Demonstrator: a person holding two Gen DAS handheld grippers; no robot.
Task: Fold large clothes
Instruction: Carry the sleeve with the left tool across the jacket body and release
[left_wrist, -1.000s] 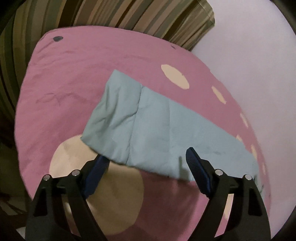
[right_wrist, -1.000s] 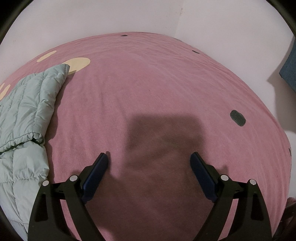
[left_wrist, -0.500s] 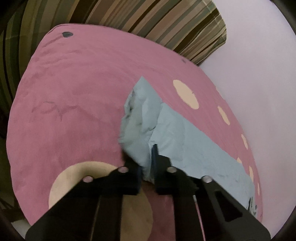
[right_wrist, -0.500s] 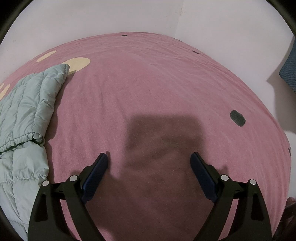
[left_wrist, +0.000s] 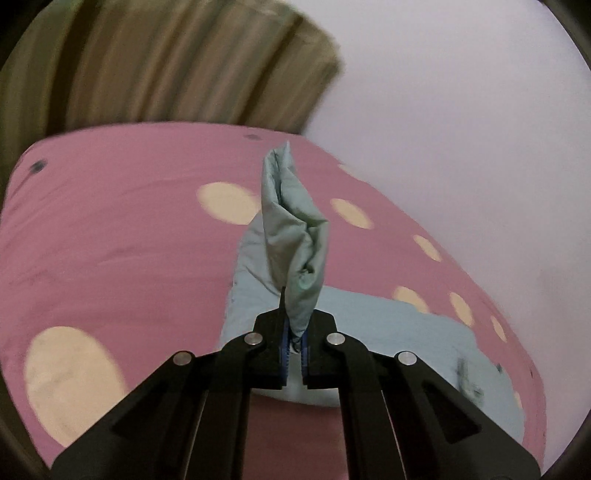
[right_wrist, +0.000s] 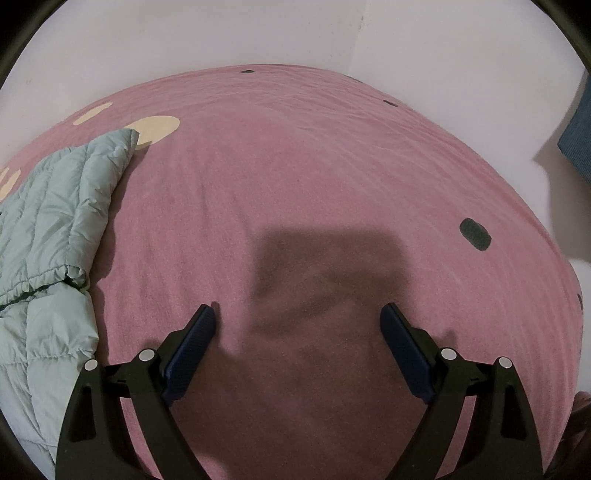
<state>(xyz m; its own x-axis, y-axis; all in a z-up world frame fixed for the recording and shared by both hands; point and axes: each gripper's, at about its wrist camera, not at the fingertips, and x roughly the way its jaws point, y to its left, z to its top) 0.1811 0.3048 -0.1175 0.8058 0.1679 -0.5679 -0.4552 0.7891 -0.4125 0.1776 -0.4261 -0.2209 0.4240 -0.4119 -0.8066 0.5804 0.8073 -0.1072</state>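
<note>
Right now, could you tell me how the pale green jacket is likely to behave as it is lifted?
Probably floppy: the pale green jacket bunches and creases where the left hand-held gripper pinches it. Likely light: its quilted padding looks puffy.

one jacket, two grippers, one spotted pink blanket

counted across both wrist views: a single pale green quilted jacket (left_wrist: 295, 236) (right_wrist: 55, 206); one left gripper (left_wrist: 293, 349) and one right gripper (right_wrist: 297, 354), two fingers each; one pink blanket (left_wrist: 129, 236) (right_wrist: 314, 166); one striped curtain (left_wrist: 166, 62); one blue cloth (right_wrist: 578, 144) at the right view's edge. cream spots too blurred for a firm count.
</note>
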